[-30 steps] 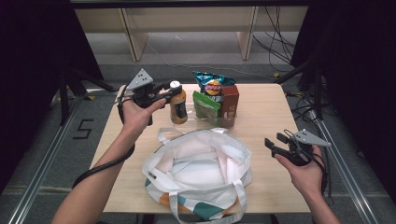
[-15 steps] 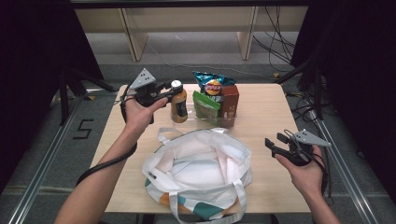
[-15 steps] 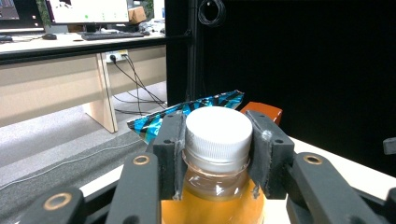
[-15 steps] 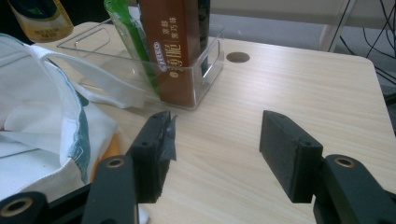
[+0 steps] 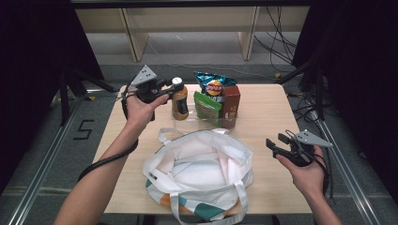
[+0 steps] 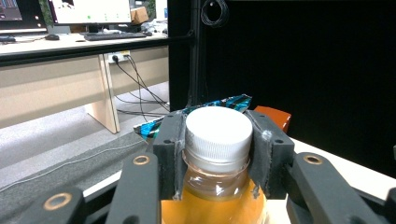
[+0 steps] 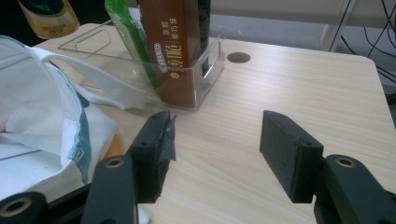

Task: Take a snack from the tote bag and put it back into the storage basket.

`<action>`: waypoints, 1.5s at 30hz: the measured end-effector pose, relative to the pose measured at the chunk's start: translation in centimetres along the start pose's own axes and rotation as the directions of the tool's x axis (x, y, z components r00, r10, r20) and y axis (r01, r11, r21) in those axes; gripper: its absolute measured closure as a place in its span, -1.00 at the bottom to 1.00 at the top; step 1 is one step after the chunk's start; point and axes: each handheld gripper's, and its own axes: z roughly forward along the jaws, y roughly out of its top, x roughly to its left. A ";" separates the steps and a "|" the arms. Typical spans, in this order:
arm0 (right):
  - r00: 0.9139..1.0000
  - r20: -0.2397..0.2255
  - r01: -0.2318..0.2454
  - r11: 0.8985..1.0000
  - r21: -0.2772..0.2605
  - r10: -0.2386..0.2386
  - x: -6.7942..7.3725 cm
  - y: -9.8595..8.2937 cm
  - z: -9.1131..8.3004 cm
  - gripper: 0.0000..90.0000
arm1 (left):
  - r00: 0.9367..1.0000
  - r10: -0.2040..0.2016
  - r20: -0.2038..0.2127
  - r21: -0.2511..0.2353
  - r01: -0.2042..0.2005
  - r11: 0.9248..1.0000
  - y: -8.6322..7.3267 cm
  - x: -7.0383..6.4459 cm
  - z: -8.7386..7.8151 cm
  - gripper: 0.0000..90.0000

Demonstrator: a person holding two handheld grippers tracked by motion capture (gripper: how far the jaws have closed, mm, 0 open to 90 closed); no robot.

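A: Where is the left tool (image 5: 172,86) right now?

B: At the far left of the counter (image 5: 272,108), clamped on the neck of the orange juice bottle (image 5: 179,101), just under its white cap (image 6: 218,132). In the left gripper view the 2 jaws press against both sides of the cap's lower ring, and the bottle stands upright.

A: And where does that bottle sit?

B: At the left end of a clear plastic bin (image 7: 205,70), toward the far edge of the counter. From the high view I cannot tell whether its base rests on the bin's floor.

A: What crowds it?

B: To its right in the same bin stand a green packet (image 5: 206,105) and a brown chocolate box (image 5: 230,104), with a blue chip bag (image 5: 213,84) behind them. The packet is near the bottle; whether they touch I cannot tell.

A: Anything between the bin and the person?

B: A white tote bag (image 5: 199,176) with green and orange patches lies open on the near half of the counter. 1 handle (image 7: 100,81) reaches up against the bin's near wall.

A: The right tool (image 5: 276,142)?

B: Jaws apart, holding nothing, at the counter's right edge, well apart from the bottle. In its own view it looks over bare wood toward the brown box, with the tote's edge at its left.
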 end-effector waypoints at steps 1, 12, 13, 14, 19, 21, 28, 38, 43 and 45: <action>1.000 0.001 0.001 1.000 0.000 -0.001 0.0 0.0 0.0 -0.01 | 1.000 0.001 -0.001 -0.002 -0.001 1.000 0.0 0.1 0.1 0.31; 1.000 0.021 -0.004 1.000 -0.006 0.005 -0.1 0.0 0.0 -0.01 | 1.000 0.001 -0.006 0.014 -0.001 1.000 -0.3 0.1 1.0 0.31; 1.000 0.002 -0.012 1.000 0.009 0.012 0.1 -0.1 -0.2 -0.01 | 1.000 0.000 -0.007 0.016 0.000 1.000 -0.4 0.2 1.1 0.31; 1.000 0.003 -0.009 1.000 0.009 0.009 0.0 -0.1 -0.2 -0.01 | 1.000 -0.003 -0.009 0.016 0.003 1.000 -0.4 0.2 1.2 0.31; 1.000 0.014 -0.015 1.000 0.005 0.015 0.0 -0.1 -0.1 -0.01 | 1.000 -0.011 -0.016 0.014 0.011 1.000 -0.5 0.5 1.3 0.31; 0.999 0.009 -0.033 0.999 0.008 0.033 0.2 -0.1 -0.1 -0.01 | 1.000 -0.006 -0.018 0.018 0.006 1.000 -0.4 0.6 1.4 0.31; 0.999 0.016 -0.040 0.999 0.019 0.039 0.2 -0.1 -0.2 -0.01 | 0.999 -0.009 -0.031 0.022 0.010 1.000 -0.5 0.9 1.5 0.31; 0.999 0.012 -0.040 0.999 0.017 0.040 0.2 -0.1 -0.1 -0.01 | 0.999 -0.007 -0.039 0.027 0.008 1.000 -0.8 1.3 1.7 0.31; 0.999 0.005 -0.042 0.999 0.013 0.042 0.3 -0.1 -0.1 -0.01 | 0.999 -0.007 -0.042 0.026 0.008 1.000 -0.9 1.4 1.8 0.31; 1.000 0.012 -0.009 1.000 0.007 0.009 0.0 -0.1 0.0 -0.01 | 0.999 -0.012 -0.042 0.028 0.013 1.000 -1.0 1.4 1.8 0.31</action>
